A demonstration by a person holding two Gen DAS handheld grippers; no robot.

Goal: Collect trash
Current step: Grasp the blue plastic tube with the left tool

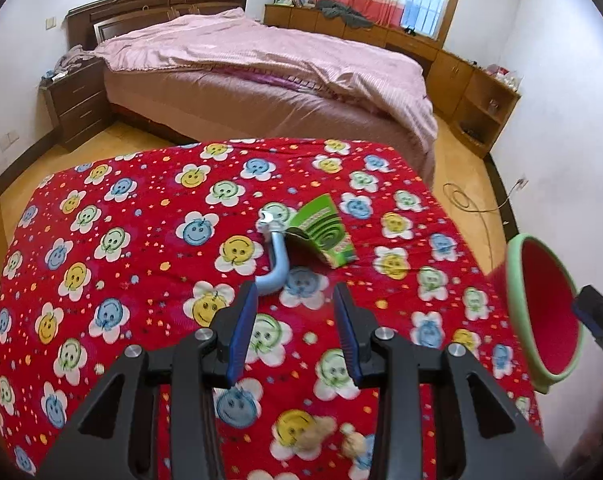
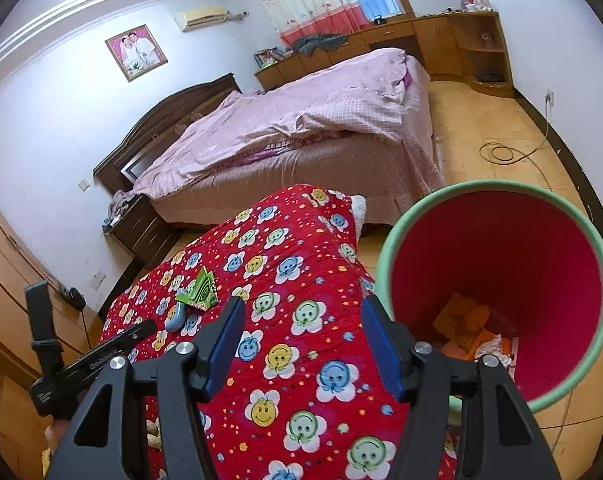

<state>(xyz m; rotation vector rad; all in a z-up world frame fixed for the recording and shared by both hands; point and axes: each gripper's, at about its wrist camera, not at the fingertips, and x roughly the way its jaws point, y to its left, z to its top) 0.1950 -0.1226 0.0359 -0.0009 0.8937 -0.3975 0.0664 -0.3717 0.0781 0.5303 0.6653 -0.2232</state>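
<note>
two loose items (image 1: 321,232) mid-blanket (image 1: 141,280)

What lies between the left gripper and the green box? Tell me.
In the left wrist view, only the light blue tube on the red cloth lies between the open left gripper and the green box.

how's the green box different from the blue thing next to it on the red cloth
The green box is flat-sided cardboard, printed with a spiral pattern; the blue thing is a plain, smooth, curved tube. The box is torn open and leans up off the cloth; the blue thing lies flat. The box is wider, the blue thing long and thin. Both rest on the red flowered cloth, close together, with neither gripper holding them.
</note>
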